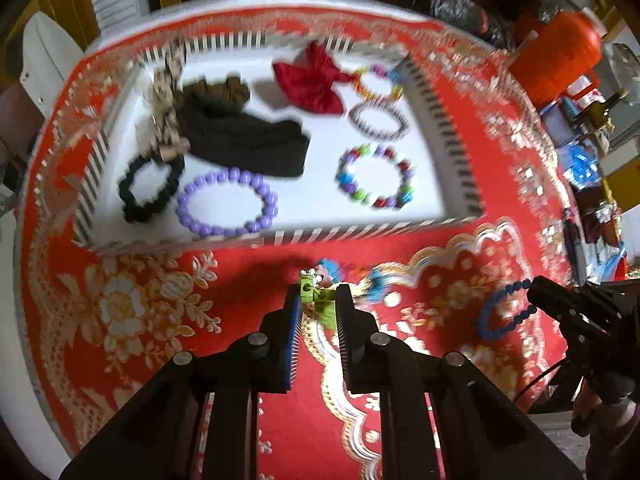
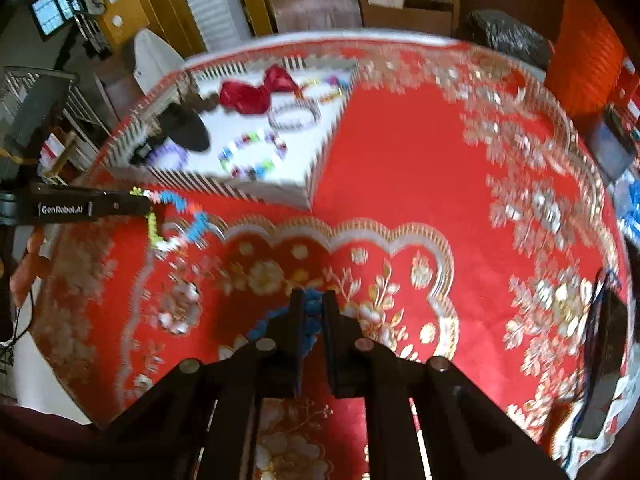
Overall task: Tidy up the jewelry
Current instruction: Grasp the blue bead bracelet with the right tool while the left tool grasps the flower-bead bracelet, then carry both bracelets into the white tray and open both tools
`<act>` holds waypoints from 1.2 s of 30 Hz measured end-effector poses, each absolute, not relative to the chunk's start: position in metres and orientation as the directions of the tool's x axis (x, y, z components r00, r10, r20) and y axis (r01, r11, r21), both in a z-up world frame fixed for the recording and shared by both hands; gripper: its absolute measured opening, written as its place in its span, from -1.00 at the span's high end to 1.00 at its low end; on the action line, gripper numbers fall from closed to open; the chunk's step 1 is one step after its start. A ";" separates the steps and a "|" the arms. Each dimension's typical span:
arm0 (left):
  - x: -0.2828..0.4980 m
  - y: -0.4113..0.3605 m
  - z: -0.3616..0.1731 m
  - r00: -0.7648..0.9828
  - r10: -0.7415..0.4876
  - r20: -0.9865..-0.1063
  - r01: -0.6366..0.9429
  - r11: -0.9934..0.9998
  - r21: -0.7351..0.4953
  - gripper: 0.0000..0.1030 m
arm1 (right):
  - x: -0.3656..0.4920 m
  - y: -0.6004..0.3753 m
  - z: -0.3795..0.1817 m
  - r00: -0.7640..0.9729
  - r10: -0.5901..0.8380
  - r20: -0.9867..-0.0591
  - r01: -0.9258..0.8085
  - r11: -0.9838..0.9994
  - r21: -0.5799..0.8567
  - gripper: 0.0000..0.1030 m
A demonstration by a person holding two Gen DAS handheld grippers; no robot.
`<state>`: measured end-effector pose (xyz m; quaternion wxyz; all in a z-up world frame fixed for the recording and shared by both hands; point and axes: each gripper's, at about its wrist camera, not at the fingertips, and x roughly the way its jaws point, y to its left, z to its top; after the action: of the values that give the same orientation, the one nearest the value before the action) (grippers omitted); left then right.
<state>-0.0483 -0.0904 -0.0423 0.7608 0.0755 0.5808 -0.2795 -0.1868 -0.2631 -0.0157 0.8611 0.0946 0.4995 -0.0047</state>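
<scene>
My left gripper (image 1: 318, 294) is shut on a green, white and blue bead bracelet (image 1: 310, 292), which trails right over the red tablecloth. From the right wrist view, the same left gripper (image 2: 146, 204) holds that bracelet (image 2: 180, 220) just in front of the tray. My right gripper (image 2: 312, 300) is shut on a blue bead bracelet (image 2: 310, 312); in the left wrist view the right gripper (image 1: 534, 288) has the blue bracelet (image 1: 496, 320) hanging from it. The striped-walled white tray (image 1: 360, 233) holds a purple bracelet (image 1: 228, 204), a multicoloured bracelet (image 1: 376, 174), a black scrunchie (image 1: 148, 188) and a red bow (image 1: 312, 80).
The round table carries a red and gold floral cloth (image 2: 420, 152). An orange lantern (image 1: 556, 60) and clutter stand beyond the table's right edge. A wooden chair (image 2: 404, 0) is behind the table. A dark object (image 2: 604, 360) lies at the table's right rim.
</scene>
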 end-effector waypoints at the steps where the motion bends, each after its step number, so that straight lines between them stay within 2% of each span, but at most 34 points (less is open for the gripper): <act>1: -0.051 -0.091 -0.032 0.183 -0.349 -0.919 0.517 0.829 -0.212 0.94 | -0.187 -0.264 -0.007 0.517 0.091 -0.851 0.093 0.982 0.161 0.84; 9: -0.038 -0.089 0.028 0.284 -0.350 -0.893 0.502 0.847 -0.173 0.94 | -0.173 -0.269 0.044 0.605 0.110 -0.789 0.046 0.984 0.173 0.84; 16: -0.022 -0.087 0.054 0.348 -0.331 -0.877 0.482 0.866 -0.135 0.94 | -0.146 -0.259 0.067 0.640 0.131 -0.757 -0.013 0.987 0.160 0.84; 30: 0.037 -0.100 0.056 0.391 -0.285 -0.875 0.482 0.874 -0.069 0.93 | -0.076 -0.235 0.068 0.631 0.152 -0.761 -0.062 0.987 0.145 0.84; 36: 0.069 -0.106 0.045 0.371 -0.286 -0.884 0.480 0.874 -0.081 0.93 | -0.046 -0.222 0.053 0.599 0.184 -0.779 -0.083 0.982 0.168 0.84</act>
<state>0.0693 -0.1063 0.0451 0.8225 0.0951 0.5102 -0.2326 -0.0461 -0.2219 0.0533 0.8924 0.0572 0.4413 0.0746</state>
